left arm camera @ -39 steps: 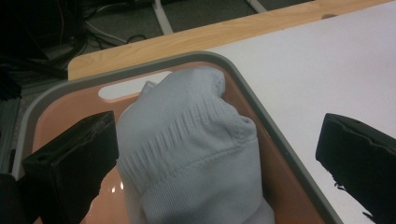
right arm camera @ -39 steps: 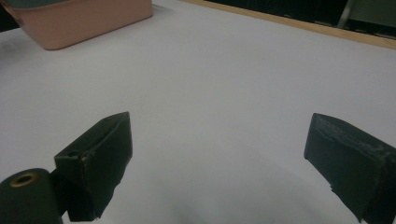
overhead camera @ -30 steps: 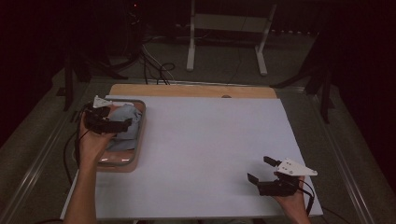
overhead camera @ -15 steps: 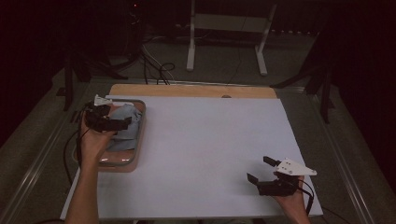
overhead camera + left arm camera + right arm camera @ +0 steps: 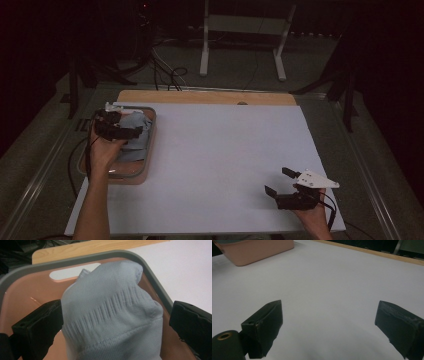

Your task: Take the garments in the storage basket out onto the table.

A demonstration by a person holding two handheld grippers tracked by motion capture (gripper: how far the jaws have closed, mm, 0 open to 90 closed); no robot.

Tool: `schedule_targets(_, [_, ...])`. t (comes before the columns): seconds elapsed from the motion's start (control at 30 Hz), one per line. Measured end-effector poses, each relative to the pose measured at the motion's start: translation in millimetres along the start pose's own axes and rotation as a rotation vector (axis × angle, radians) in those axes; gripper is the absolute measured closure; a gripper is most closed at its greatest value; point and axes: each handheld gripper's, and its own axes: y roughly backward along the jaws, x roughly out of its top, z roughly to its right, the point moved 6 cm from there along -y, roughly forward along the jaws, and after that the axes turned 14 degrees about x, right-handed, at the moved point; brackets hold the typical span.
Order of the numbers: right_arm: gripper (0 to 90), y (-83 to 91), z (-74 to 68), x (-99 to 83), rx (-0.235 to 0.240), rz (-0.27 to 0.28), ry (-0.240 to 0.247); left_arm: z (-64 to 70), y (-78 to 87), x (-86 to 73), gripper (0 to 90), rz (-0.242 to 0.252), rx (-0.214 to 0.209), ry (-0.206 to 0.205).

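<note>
White sheet [image 5: 215, 165] covers the wooden table [image 5: 205, 96] — dark room, cables [image 5: 170, 75] behind.

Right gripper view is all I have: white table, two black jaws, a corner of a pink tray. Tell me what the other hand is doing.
Observer: The left gripper is over the pink tray at the table's left side.
Operator: Report what's in that tray.
Observer: A light blue sock, bunched up, its ribbed band facing the left gripper view.
Operator: Say whether it's gripped.
Observer: Not clamped. The jaws stand wide open on either side of the sock; one touches it, the other is clear.
</note>
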Motion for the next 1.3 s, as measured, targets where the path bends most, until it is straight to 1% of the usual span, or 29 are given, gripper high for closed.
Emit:
schedule_targets(0.17, [7.9,0.2,0.1,0.0,0.001,0.000,-0.001,3.5,-8.5,-3.2,0.2,-0.036,-0.004,-0.004])
schedule_targets(0.23, [7.9,0.2,0.1,0.0,0.001,0.000,-0.001,4.6,-12.1,-4.6,0.2,-0.050,0.016,-0.011])
schedule_targets(0.3, [7.9,0.3,0.3,-0.1,0.000,0.000,-0.001,5.6,-15.8,-6.0,0.2,-0.064,0.015,-0.006])
schedule_targets(0.33, [7.9,0.4,0.3,0.0,0.001,0.001,-0.002,5.6,-17.3,-6.5,0.2,-0.065,0.023,-0.006])
schedule_targets(0.53, [7.9,1.0,0.9,0.0,0.002,0.004,-0.002,2.7,-22.4,-7.7,0.1,-0.086,0.023,0.021])
schedule_targets(0.6, [7.9,0.8,0.4,0.2,0.004,0.004,-0.002,1.4,-24.4,-9.2,0.0,-0.103,0.029,0.028])
schedule_targets(0.67, [7.9,0.7,0.3,0.1,0.004,0.003,-0.003,0.1,-26.1,-10.6,0.0,-0.107,0.039,0.034])
schedule_targets(0.73, [7.9,0.8,0.6,0.0,0.000,0.002,-0.003,0.0,-27.4,-11.8,0.0,-0.113,0.038,0.040])
schedule_targets(0.8, [7.9,0.7,0.6,0.0,0.000,0.002,-0.003,1.0,-29.1,-13.8,0.0,-0.125,0.034,0.032])
schedule_targets(0.93, [7.9,0.3,0.4,-0.3,0.003,-0.002,-0.001,1.5,-30.4,-15.6,0.0,-0.135,0.044,0.021])
schedule_targets(1.03, [7.9,-0.3,0.2,-0.3,0.005,-0.003,-0.001,-1.3,-33.5,-17.7,0.0,-0.157,0.074,0.037])
schedule_targets(1.13, [7.9,0.5,0.3,-0.2,0.002,-0.001,0.000,-2.3,-37.2,-20.1,0.0,-0.163,0.082,0.063])
schedule_targets(1.17, [7.9,0.6,0.3,-0.2,0.006,0.002,-0.003,-1.7,-38.3,-20.7,0.0,-0.167,0.076,0.070])
schedule_targets(1.3, [7.9,0.6,1.0,-0.4,0.002,0.000,-0.004,-1.1,-40.4,-22.6,0.0,-0.190,0.066,0.065])
